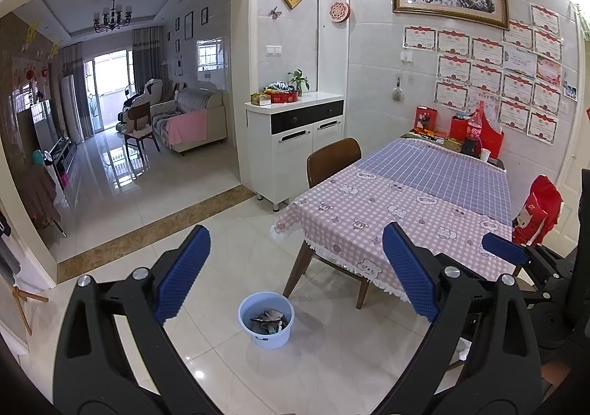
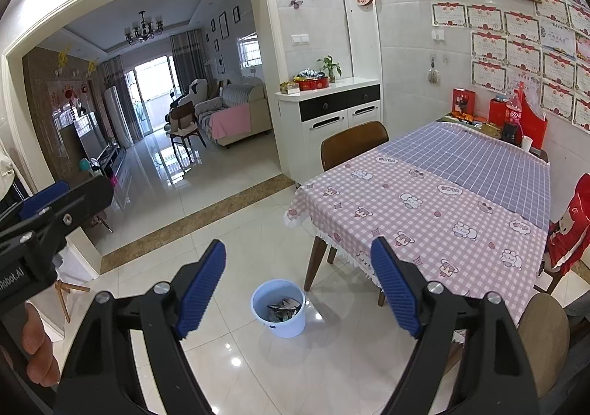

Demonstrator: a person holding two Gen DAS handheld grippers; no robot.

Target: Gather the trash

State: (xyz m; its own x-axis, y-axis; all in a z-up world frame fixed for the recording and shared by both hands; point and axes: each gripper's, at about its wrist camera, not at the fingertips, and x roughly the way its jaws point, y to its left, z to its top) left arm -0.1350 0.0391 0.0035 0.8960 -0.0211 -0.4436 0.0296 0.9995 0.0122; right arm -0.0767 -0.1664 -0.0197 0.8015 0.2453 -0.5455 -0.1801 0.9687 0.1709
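Both hand-held tools are hanging over the tiled floor (image 1: 332,370), facing the dining table (image 1: 405,208). The left gripper (image 1: 295,282) is standing with its jaws spread wide and nothing between them; the right gripper (image 2: 298,284) is doing the same. The trash (image 1: 268,321), a loose heap of crumpled wrappers and paper scraps, is lying inside the pale blue bucket (image 1: 254,337), which is sitting on the floor just beside the near left corner of the table, close to a wooden table leg (image 1: 297,273). No loose litter is showing on the tablecloth (image 2: 424,215) or the floor, so the task is probably at or near its end.

If a further piece is being sought, a slow sweep along the table's edges is advisable, with the jaws kept apart until a piece lies between the pads.

The bucket is round, smooth plastic, tapering downward. The pads (image 1: 182,273) are blue and finely ribbed, likely grippy on thin paper. The tiles are glossy and reflective; the checked cloth is soft, with a fringed hem.
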